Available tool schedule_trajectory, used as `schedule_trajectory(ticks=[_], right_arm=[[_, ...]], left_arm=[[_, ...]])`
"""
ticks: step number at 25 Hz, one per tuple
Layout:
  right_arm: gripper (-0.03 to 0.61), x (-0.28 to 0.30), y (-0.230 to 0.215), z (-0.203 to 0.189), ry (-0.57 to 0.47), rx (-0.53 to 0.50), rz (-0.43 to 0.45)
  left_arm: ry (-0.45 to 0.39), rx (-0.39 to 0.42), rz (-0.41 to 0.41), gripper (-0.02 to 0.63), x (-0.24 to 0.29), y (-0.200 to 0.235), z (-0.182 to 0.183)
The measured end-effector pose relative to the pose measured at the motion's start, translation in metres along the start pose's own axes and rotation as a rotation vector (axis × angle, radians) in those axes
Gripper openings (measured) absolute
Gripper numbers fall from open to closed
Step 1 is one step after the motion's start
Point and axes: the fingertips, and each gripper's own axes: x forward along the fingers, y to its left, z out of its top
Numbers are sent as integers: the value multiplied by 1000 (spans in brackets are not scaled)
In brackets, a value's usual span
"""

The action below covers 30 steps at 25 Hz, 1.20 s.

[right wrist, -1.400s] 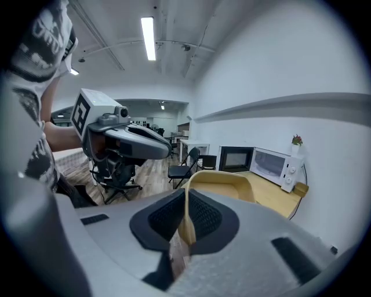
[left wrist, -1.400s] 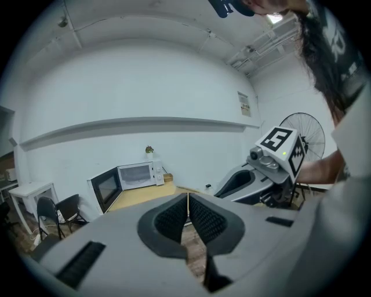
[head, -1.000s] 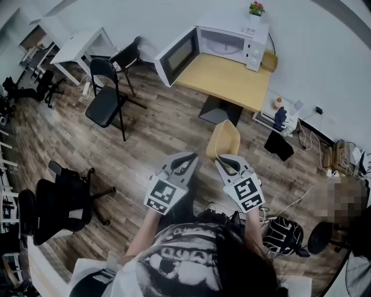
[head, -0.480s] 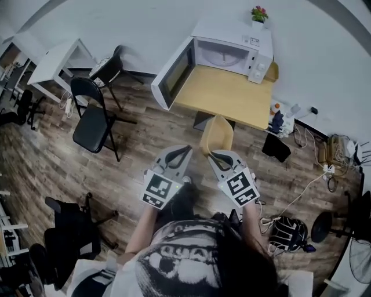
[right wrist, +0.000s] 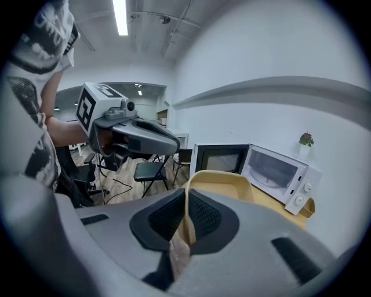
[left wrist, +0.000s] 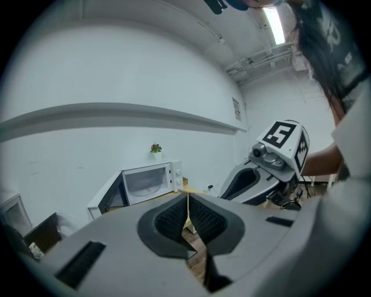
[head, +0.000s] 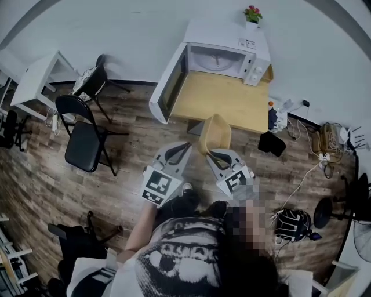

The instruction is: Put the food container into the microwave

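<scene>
The white microwave (head: 223,55) stands at the back of a wooden table (head: 223,103), its door (head: 167,81) swung open to the left. A tan food container (head: 214,133) hangs over the floor just in front of the table, with my right gripper (head: 217,153) shut on its near rim. In the right gripper view the container's wall (right wrist: 223,185) is pinched between the pads, and the microwave (right wrist: 278,173) lies ahead to the right. My left gripper (head: 183,146) is beside it on the left, shut and holding nothing; in its own view the pads (left wrist: 200,219) meet, and the microwave (left wrist: 148,183) is far ahead.
A small potted plant (head: 251,14) sits on the microwave. A black folding chair (head: 84,136) and a white desk (head: 33,78) stand to the left. A black bag (head: 271,143), cables and a helmet-like object (head: 294,223) lie on the floor at the right.
The person has walked closer to the table, carrying the container in the right gripper. The microwave and table now sit nearer in the head view. Both grippers keep their hold.
</scene>
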Motion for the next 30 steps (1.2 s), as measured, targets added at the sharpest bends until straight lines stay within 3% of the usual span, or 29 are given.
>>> schedule_trajectory(ticks=[8, 21, 30], right_arm=[[26, 17, -11, 4, 26, 16, -33], [26, 44, -33, -6, 62, 38, -17], [26, 79, -96, -5, 68, 14, -23]], left_arm=[[12, -14, -39, 8, 5, 16, -12], [51, -53, -30, 8, 19, 36, -33], [68, -40, -30, 8, 58, 65, -27]])
